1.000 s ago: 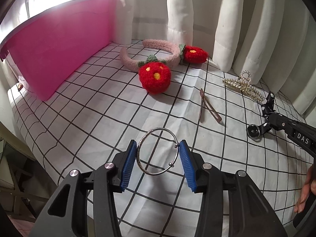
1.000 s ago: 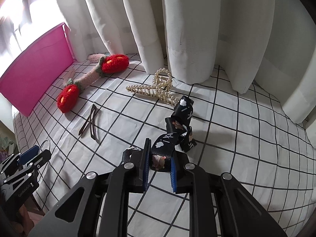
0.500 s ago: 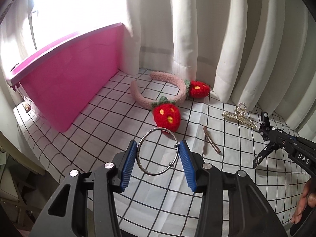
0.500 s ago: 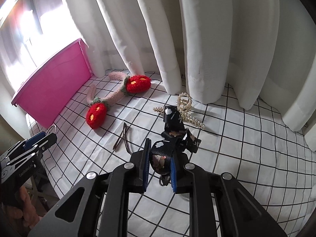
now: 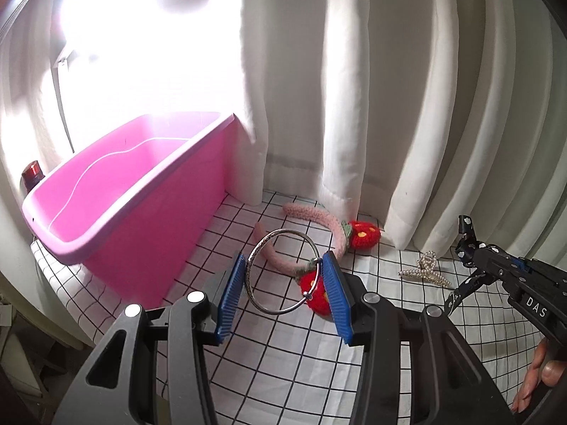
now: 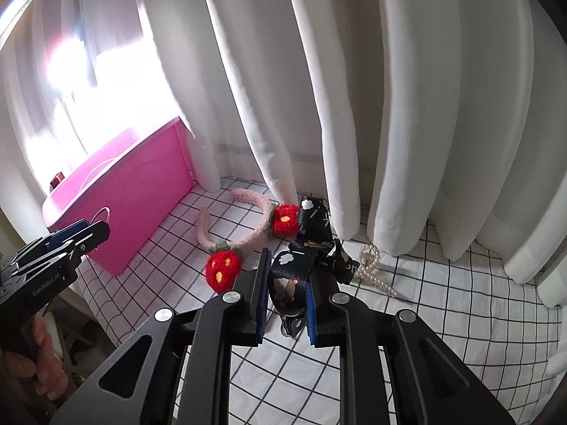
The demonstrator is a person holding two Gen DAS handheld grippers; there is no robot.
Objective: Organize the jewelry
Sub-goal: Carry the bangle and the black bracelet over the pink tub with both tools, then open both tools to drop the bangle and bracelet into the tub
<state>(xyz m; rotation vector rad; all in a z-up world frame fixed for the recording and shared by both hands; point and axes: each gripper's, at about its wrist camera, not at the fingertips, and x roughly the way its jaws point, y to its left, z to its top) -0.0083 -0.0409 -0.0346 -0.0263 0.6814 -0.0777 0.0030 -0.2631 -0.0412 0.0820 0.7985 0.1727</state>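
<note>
The left gripper [image 5: 283,297] has its blue pads pressed on either side of a silver bangle [image 5: 280,271], which stands upright between them and clear of the bench [image 5: 283,372] — a surface covered in a white cloth with a black grid. The right gripper [image 6: 285,301] is clamped on a black patterned hair bow [image 6: 301,258] (white cloud shapes on it, and a metal clip hanging below the pads), also held up off the cloth. To the left stands a pink bin [image 5: 149,209], open at the top, against white curtains [image 5: 389,106]. On the bench lie a fuzzy pink headband [image 5: 312,216] with two red strawberry puffs, its far end touching the curtain hem, and near it to the right a pearl claw clip [image 5: 425,271]. A small red object [image 5: 32,173] sits behind the bin; I cannot tell what it is. A hand [image 5: 542,379] shows at the handle of the right gripper in the left wrist view.
</note>
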